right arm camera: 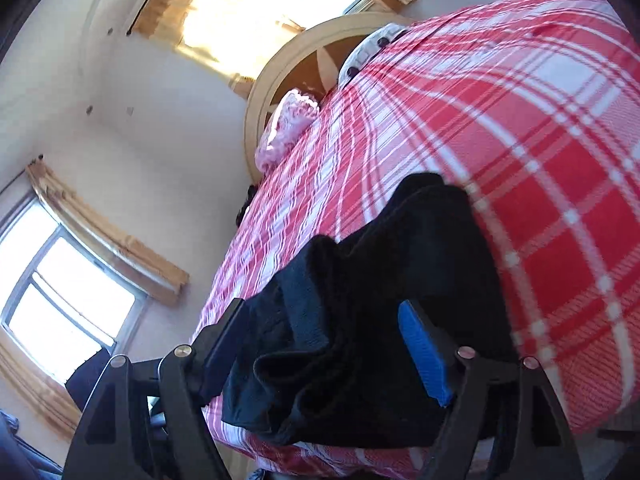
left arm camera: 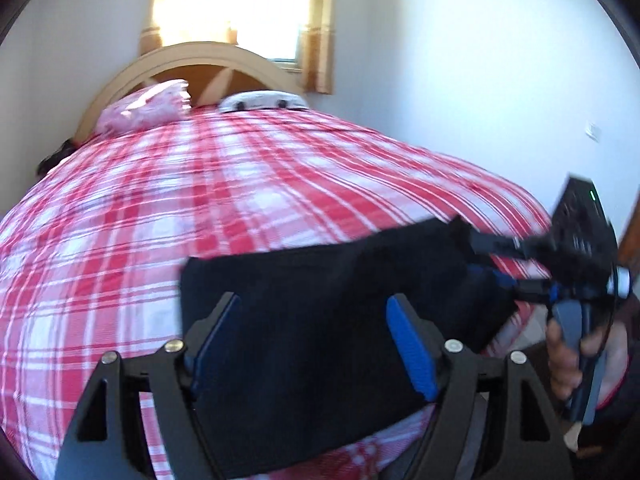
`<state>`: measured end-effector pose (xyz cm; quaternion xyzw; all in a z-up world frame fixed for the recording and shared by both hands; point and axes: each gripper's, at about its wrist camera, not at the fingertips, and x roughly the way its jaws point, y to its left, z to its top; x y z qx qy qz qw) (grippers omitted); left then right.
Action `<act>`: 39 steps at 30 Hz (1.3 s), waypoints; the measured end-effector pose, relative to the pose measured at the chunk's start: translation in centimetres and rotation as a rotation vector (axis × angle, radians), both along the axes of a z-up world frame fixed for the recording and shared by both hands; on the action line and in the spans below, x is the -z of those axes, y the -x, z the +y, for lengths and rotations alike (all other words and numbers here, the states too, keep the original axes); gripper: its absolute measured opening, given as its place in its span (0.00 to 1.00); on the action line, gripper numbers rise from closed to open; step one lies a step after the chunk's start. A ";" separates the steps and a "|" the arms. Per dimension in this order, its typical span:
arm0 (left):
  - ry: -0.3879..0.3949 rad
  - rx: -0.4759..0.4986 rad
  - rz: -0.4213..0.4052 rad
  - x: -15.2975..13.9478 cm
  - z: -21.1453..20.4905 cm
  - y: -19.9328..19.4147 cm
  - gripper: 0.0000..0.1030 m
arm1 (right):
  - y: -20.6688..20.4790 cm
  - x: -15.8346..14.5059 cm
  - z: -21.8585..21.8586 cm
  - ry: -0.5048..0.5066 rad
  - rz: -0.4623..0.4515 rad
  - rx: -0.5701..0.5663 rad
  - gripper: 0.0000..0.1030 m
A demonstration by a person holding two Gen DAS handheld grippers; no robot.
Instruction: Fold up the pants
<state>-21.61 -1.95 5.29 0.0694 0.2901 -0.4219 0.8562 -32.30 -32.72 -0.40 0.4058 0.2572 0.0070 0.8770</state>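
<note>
Black pants (left arm camera: 320,312) lie folded near the front right edge of a bed with a red and white plaid cover (left arm camera: 200,208). My left gripper (left arm camera: 314,320) is open, its blue pads spread wide over the pants' near part. My right gripper (left arm camera: 484,258) comes in from the right, its fingers at the pants' right end; whether it pinches cloth there is blurred. In the right wrist view the pants (right arm camera: 360,320) lie bunched between the wide-apart fingers of the right gripper (right arm camera: 324,332), on the plaid cover (right arm camera: 520,160).
A curved wooden headboard (left arm camera: 192,56) stands at the far end with a pink pillow (left arm camera: 144,108) and a white pillow (left arm camera: 260,101). A curtained window (left arm camera: 240,0) is behind it, another window (right arm camera: 68,300) on the side wall. A hand (left arm camera: 568,360) holds the right gripper.
</note>
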 end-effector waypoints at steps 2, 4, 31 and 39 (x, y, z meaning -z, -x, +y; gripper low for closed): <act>-0.008 -0.066 0.010 0.2 1.0 -1.0 0.82 | -1.3 0.4 1.4 0.049 0.051 -0.019 0.75; -0.024 -0.104 0.025 0.9 1.4 -1.6 0.82 | -2.0 0.1 3.4 0.173 0.080 -0.040 0.68; -0.090 -0.089 -0.014 0.1 -2.6 -1.1 0.82 | 5.5 -1.9 -0.5 0.412 0.073 0.286 0.39; -0.140 -0.067 -0.044 1.2 -6.2 0.7 0.82 | 4.8 -4.0 5.4 0.642 0.018 0.065 0.39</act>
